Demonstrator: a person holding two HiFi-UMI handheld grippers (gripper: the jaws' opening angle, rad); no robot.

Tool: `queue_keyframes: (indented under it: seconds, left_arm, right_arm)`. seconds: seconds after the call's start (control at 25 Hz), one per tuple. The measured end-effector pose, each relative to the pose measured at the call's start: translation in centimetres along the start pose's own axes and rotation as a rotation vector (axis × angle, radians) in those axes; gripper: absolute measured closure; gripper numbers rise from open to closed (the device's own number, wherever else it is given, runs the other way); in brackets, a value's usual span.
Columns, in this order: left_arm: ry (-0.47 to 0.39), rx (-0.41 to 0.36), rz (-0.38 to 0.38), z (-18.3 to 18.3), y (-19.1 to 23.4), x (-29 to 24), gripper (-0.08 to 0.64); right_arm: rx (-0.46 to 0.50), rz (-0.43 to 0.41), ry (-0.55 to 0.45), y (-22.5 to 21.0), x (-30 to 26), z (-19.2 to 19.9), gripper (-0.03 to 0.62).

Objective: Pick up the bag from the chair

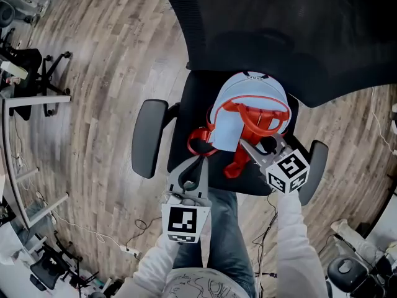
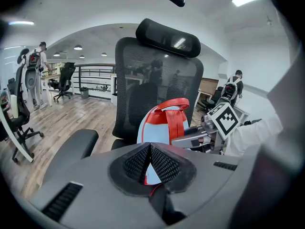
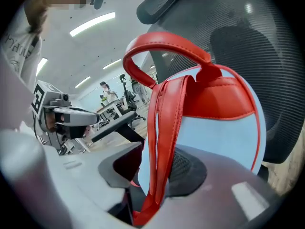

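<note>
A light-blue backpack [image 1: 248, 101] with red straps stands on the black office chair's seat [image 1: 192, 98], leaning against the mesh backrest [image 2: 157, 75]. My right gripper [image 1: 248, 144] is at the bag's front. In the right gripper view the jaws [image 3: 155, 151] stand apart, with a red shoulder strap [image 3: 159, 128] running between them and lying against the right pad. My left gripper [image 1: 203, 160] is in front of the seat, beside a red strap loop [image 1: 198, 143]. Its pads [image 2: 150, 147] meet at the tips, and nothing shows between them.
Two armrests [image 1: 149, 138] [image 1: 313, 166] flank the seat. The person's legs [image 1: 223, 228] are close to the seat's front. Other office chairs [image 1: 31, 67] stand at the left, and cables [image 1: 124, 241] lie on the wooden floor. People [image 2: 42, 61] stand far off.
</note>
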State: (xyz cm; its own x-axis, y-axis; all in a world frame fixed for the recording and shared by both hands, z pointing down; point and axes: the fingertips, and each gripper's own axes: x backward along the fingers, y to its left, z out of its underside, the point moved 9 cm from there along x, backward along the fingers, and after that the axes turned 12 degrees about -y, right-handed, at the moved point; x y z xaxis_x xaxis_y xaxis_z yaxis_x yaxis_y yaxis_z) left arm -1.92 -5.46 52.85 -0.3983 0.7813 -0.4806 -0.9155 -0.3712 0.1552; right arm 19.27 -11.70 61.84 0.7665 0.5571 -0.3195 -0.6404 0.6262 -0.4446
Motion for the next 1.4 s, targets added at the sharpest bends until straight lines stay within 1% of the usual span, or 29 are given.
queue_keyframes:
  seconds: [0.04,0.12,0.16,0.4,0.56,0.72,0.84,0.96,1.16,1.4]
  left_arm:
    - [0.000,0.000,-0.001,0.0,0.0,0.0,0.554]
    - [-0.001,0.000,-0.004,0.0,0.1,0.0,0.554]
    - [-0.002,0.000,-0.005,0.0,0.1,0.0,0.554]
    - [-0.020,0.005,-0.002,-0.5,0.2,0.2,0.554]
    - [-0.034,0.002,0.004,-1.2,0.1,0.6,0.554]
    - [-0.062,-0.005,0.016,-2.6,-0.1,1.2,0.554]
    - [-0.085,-0.009,0.022,-3.5,-0.1,1.5,0.554]
    - [-0.103,-0.015,0.026,-4.3,-0.1,1.9,0.554]
    - [-0.129,-0.028,0.031,-5.5,-0.4,3.0,0.554]
    - [-0.170,-0.048,0.035,-7.4,-0.2,4.5,0.554]
  right_arm:
    - [0.005,0.004,0.000,0.1,-0.1,0.1,0.455]
    - [0.013,0.013,-0.010,0.2,-0.3,0.0,0.542]
    - [0.013,0.010,-0.014,0.4,-0.2,0.0,0.557]
    - [-0.001,-0.057,-0.046,2.2,0.5,-1.2,0.565]
    - [0.015,-0.114,-0.066,3.8,1.3,-2.8,0.566]
    - [0.047,-0.134,-0.089,5.3,2.3,-5.2,0.566]
    - [0.031,-0.153,-0.130,6.1,2.8,-6.8,0.566]
    - [0.003,-0.157,-0.173,6.9,3.5,-7.9,0.566]
    - [-0.032,-0.141,-0.186,8.5,4.6,-8.5,0.566]
    - [-0.033,-0.114,-0.226,10.6,5.9,-10.5,0.566]
